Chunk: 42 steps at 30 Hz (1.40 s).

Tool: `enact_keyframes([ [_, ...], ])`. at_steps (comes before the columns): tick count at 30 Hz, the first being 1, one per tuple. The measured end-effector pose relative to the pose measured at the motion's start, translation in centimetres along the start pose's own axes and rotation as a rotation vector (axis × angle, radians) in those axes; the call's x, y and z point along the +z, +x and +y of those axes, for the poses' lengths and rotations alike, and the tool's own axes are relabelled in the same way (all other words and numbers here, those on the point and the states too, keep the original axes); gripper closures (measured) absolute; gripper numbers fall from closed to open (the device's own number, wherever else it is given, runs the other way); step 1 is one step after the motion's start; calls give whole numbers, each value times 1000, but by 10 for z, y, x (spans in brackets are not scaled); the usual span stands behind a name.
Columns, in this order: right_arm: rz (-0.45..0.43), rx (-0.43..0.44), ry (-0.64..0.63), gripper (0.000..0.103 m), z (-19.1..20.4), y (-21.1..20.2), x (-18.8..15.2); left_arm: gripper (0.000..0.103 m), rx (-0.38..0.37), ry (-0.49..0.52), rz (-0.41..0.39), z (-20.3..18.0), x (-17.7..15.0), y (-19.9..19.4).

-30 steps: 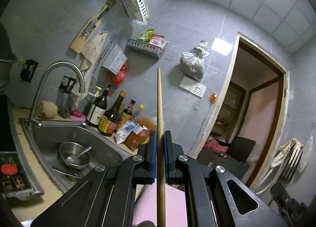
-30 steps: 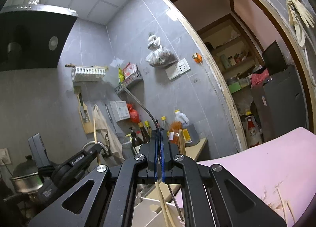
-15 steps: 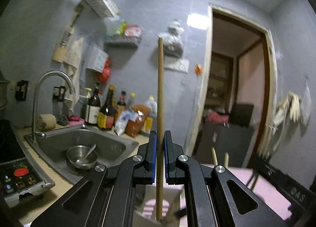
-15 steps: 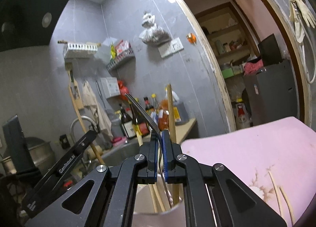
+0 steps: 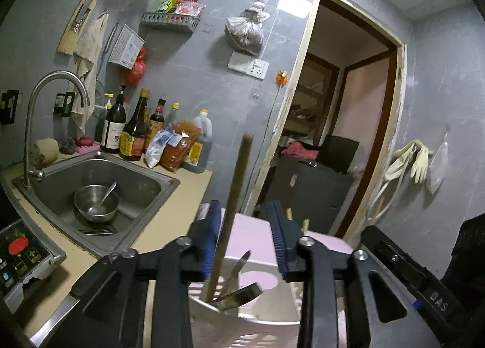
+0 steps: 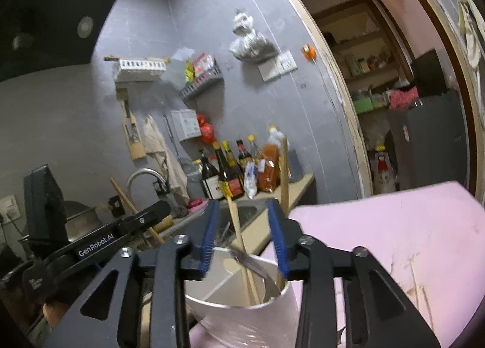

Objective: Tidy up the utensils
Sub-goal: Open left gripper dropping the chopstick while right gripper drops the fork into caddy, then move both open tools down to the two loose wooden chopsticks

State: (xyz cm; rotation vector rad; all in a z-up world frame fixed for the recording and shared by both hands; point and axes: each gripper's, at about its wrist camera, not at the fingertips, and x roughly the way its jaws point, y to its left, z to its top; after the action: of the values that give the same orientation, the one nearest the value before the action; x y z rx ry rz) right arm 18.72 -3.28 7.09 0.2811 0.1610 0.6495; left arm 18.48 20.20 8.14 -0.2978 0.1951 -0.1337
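Both the left claw point(image 5: 245, 239) and the right claw point(image 6: 244, 234) are being opened with nothing gripped, a wooden chopstick point(image 5: 233, 205) being left leaning in the white utensil holder point(image 6: 239, 314) on the pink mat point(image 6: 394, 235).

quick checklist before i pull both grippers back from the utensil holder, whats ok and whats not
1. Left gripper let go of the wooden chopstick: ok; the jaws are opening and the stick leans between them, seemingly free of both pads.
2. That chopstick's lower end inside the utensil holder: ok.
3. Right gripper free of the metal utensil: ok; the jaws are opening, and the utensil lies in the holder below them.
4. Chopsticks standing between the right gripper's jaws: not ok, a backward pull may snag them.
5. Holder steady on the pink mat: cannot tell.
6. Loose chopsticks on the mat: not ok, not yet sorted.
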Motion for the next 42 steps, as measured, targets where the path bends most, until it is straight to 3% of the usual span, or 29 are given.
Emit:
enact_keyframes([
  [3,-53,-5,-13,58,1,-14,13,68,-12,-3,-20,-8,11,-10],
  [5,-87,-20,-19,47,0,-24,21,53,-21,1,-47,-16,17,-19],
  [7,-117,-46,-31,40,-2,-32,29,48,-21,7,-72,-25,23,-26],
  [9,-147,-71,-40,34,-7,-42,38,43,-8,16,-87,-34,28,-31],
  [13,-182,-121,-56,23,-17,-60,52,20,15,31,-120,-53,33,-40],
  [17,-197,-176,-81,15,-32,-80,64,7,57,68,-148,-72,31,-46],
  [23,-208,-231,-106,5,-50,-108,72,4,87,125,-199,-101,29,-55],
  [31,-223,-279,-144,0,-61,-137,78,3,52,197,-210,-137,24,-66],
  [42,-120,-365,-225,0,-84,-161,62,3,-13,212,-44,-175,-23,-45],
])
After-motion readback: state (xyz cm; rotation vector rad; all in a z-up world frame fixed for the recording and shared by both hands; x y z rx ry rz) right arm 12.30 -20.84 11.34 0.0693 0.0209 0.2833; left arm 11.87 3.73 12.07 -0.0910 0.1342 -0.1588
